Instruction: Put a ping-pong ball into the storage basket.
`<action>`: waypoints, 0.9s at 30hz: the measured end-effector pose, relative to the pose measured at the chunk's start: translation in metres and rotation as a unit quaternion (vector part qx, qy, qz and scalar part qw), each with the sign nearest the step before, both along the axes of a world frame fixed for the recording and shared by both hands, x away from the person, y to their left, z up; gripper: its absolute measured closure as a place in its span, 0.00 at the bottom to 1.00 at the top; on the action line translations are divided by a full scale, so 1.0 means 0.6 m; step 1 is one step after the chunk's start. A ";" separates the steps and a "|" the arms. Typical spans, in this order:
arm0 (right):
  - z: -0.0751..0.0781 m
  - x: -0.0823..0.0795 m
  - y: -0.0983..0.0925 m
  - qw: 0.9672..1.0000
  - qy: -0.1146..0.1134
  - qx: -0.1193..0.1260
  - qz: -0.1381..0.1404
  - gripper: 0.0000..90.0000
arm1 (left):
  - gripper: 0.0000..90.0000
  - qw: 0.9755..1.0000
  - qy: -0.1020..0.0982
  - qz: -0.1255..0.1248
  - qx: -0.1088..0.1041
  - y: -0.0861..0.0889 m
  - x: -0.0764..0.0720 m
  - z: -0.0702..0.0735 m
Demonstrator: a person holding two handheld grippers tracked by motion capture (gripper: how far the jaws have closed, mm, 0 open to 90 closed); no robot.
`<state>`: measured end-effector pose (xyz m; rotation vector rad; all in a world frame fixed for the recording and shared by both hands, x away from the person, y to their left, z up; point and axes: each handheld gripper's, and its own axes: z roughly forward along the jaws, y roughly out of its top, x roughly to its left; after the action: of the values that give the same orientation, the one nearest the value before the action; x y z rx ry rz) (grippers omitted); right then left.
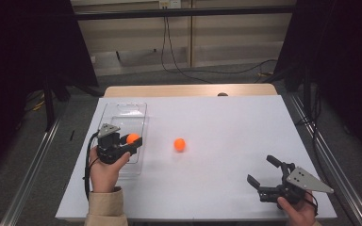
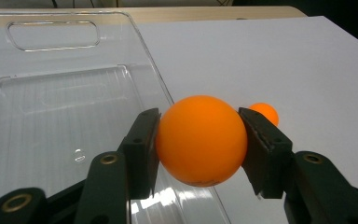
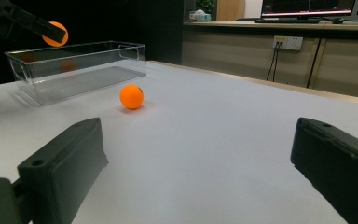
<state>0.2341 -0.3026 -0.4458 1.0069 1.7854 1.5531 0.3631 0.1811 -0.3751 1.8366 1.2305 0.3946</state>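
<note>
High view: second ball point(image 1: 179, 144) beside clear tray point(image 1: 122, 109).

A smooth orange ball point(image 2: 200, 140) is held above the clear tray's point(image 2: 51, 116) right rim

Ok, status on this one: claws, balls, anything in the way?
Left claw shut on orange ball, above clear bin's rim. Right claw open, empty. Second ball on table. Nothing in the way.

Held orange ball point(image 2: 200, 140) smooth, matt plastic; bin point(image 2: 51, 116) clear glossy plastic; table point(image 1: 217, 122) white, matt, possibly laminate.
</note>
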 end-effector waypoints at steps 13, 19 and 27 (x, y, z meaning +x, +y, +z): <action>0.000 0.000 0.000 1.000 0.000 0.000 0.000 0.03 | 0.57 1.000 -0.001 0.009 0.003 0.009 0.000 -0.002; 0.000 0.000 0.000 1.000 -0.001 -0.001 0.001 0.03 | 0.57 1.000 -0.001 0.014 0.007 0.012 0.001 -0.004; 0.000 0.000 0.000 1.000 -0.001 -0.002 0.001 0.03 | 0.56 1.000 -0.001 0.018 0.011 0.017 0.001 -0.007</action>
<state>0.2339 -0.3028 -0.4456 1.0024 1.7873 1.5512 0.3639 0.1910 -0.3793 1.8336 1.2632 0.4310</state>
